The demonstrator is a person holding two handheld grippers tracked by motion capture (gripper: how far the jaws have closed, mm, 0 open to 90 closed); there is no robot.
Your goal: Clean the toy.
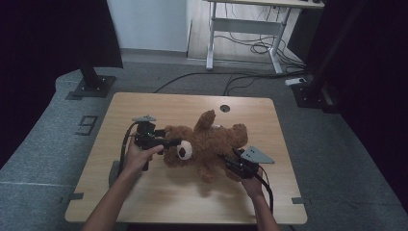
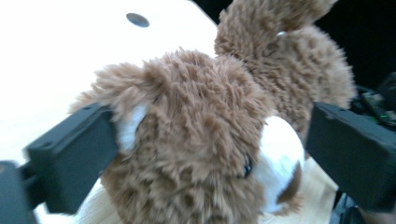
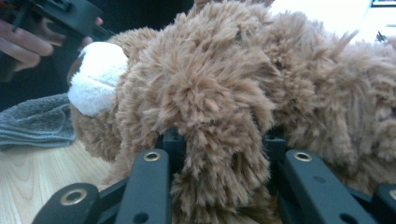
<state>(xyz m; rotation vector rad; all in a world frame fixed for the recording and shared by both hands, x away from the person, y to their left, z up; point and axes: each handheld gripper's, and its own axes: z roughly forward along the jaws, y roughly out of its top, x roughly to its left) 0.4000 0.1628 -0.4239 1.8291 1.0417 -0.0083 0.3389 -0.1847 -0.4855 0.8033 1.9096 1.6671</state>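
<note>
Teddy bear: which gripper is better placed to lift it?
Probably the right gripper: it is shut on the teddy bear. The left gripper stands open around the head.

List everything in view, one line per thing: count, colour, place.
teddy bear: one, brown with a white muzzle, lying mid-table between the two grippers
table: one, light wood, with a small dark round hole near its far edge
desk: one, white-legged, on the floor beyond the table, with black cables under it
grey cloth: one, on the table behind the bear's head in the right gripper view
left gripper: one, black, at the bear's head, jaws wide either side of it
right gripper: one, black, shut on a limb of the bear
hands: two, one holding each gripper
</note>
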